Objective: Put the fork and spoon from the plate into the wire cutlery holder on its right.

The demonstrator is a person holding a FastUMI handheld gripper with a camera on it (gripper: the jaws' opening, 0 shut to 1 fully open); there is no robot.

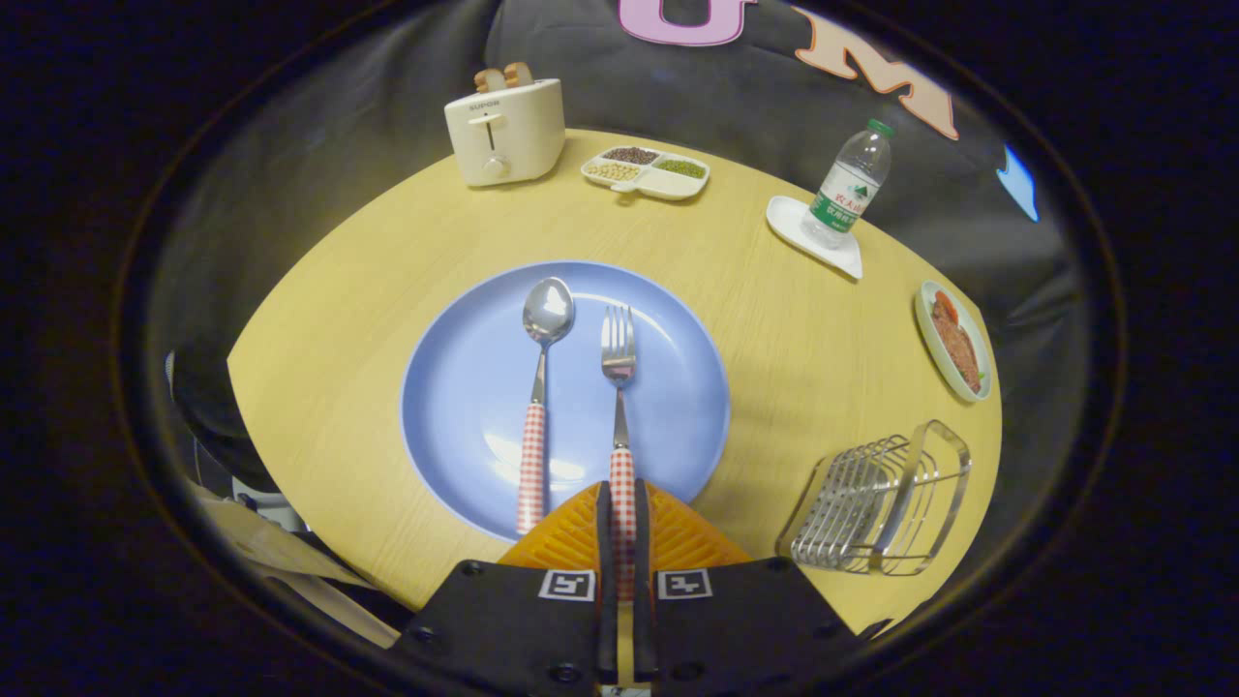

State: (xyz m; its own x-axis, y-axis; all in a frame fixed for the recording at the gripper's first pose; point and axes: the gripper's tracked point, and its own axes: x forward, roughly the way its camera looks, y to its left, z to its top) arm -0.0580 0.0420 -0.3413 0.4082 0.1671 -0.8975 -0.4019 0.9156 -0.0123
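A blue plate (465, 387) lies on the round wooden table just ahead of my fingers. On it lie a spoon (538, 387) and, to its right, a fork (619, 387), both with red-and-white checked handles. My gripper (622, 508) is shut on the fork's handle, which runs between the two fingers. The spoon's handle ends just left of the fingers, untouched. The wire cutlery holder (881, 503) stands to the right of the plate near the table's edge, with nothing in it.
Beyond the plate stand a cream toaster (505, 131) with bread in it and a divided dish (646, 171) of beans. A water bottle (850, 184) on a white coaster and a small plate of food (953, 341) sit at the far right.
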